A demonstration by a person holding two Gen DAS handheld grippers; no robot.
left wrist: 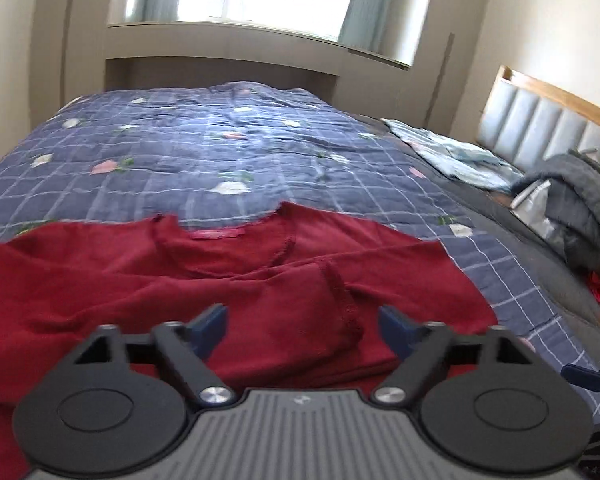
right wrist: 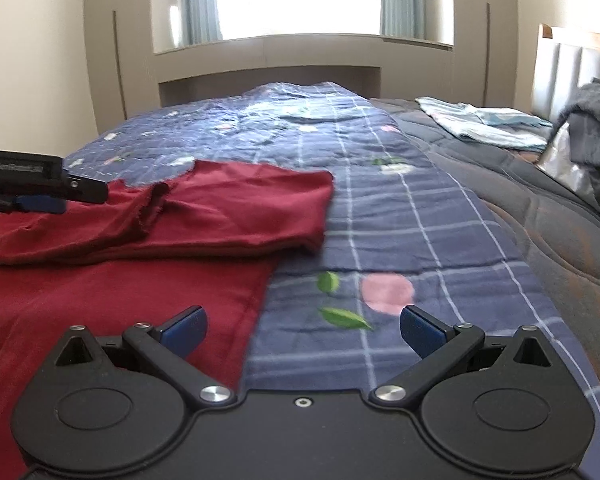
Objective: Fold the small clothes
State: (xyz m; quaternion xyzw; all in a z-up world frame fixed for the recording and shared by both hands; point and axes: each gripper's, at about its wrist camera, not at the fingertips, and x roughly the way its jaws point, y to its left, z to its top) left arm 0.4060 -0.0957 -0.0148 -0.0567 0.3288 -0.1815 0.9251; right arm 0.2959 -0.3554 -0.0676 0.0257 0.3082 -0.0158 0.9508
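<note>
Bedding in a blue checked quilt [left wrist: 228, 148] is covered at its near edge by a dark red top [left wrist: 260, 280], one sleeve folded across the body. Left gripper [left wrist: 302, 326] is held wide open above the top, nothing gripped. Right gripper [right wrist: 303, 330] is spread wide over the top's edge, empty.

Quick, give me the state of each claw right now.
Left claw: open, nothing held, above the red shirt.
Right claw: open, empty, over the shirt's edge and the quilt.

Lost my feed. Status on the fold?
Left hand-held gripper open over red shirt. Right hand-held gripper open, empty. One sleeve folded in. Nothing blocking.
</note>
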